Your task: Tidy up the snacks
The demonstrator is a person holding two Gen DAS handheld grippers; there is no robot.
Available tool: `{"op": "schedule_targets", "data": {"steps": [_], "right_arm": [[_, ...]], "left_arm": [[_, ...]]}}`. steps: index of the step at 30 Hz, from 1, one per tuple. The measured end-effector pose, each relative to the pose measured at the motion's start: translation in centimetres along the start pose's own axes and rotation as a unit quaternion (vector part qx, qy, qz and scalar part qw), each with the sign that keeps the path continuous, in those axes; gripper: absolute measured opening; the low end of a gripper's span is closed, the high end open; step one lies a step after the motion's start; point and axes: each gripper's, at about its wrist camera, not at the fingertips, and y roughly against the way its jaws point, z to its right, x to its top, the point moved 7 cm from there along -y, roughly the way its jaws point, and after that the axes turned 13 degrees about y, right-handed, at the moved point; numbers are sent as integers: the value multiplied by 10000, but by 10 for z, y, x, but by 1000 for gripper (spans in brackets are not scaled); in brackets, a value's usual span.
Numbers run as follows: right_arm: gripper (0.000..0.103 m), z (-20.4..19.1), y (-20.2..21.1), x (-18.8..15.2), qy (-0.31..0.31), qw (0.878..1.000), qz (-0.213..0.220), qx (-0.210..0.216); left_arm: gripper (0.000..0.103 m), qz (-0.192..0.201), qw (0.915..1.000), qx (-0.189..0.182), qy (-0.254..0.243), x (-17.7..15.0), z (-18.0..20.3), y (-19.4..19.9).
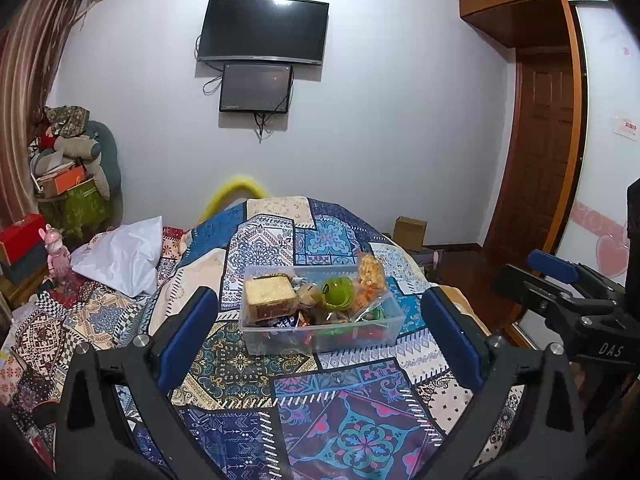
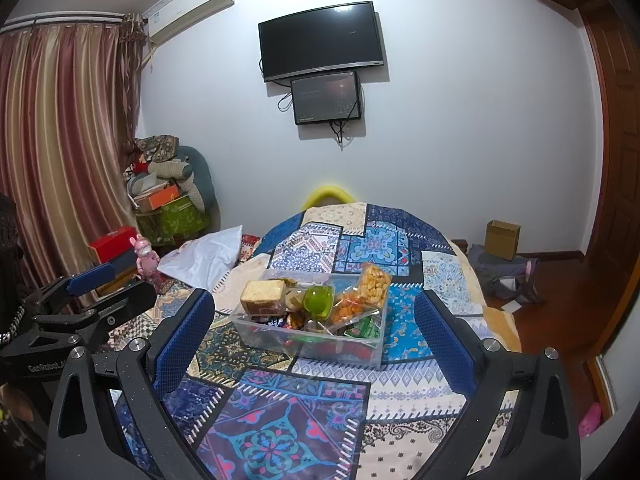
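Observation:
A clear plastic bin full of snacks sits on the patchwork quilt. Inside it I see a wrapped slice of cake, a green round container, a bag of orange crackers and small wrapped sweets. My left gripper is open, its blue pads on either side of the bin, short of it. My right gripper is open too, framing the bin from nearer. Each gripper shows at the edge of the other's view.
The patchwork quilt covers a bed. A white pillow and a pink toy lie left. Boxes and cushions are piled in the corner. A cardboard box and clothes are on the floor right, by a wooden door.

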Motion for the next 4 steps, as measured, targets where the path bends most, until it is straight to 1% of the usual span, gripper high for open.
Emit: {"op": "schedule_targets", "data": {"steps": [4], "right_arm": [[100,-1,0,0,-6,10000,0,6]], "left_arm": [[103,-51,10000,4,11,-2,-2,-1]]}}
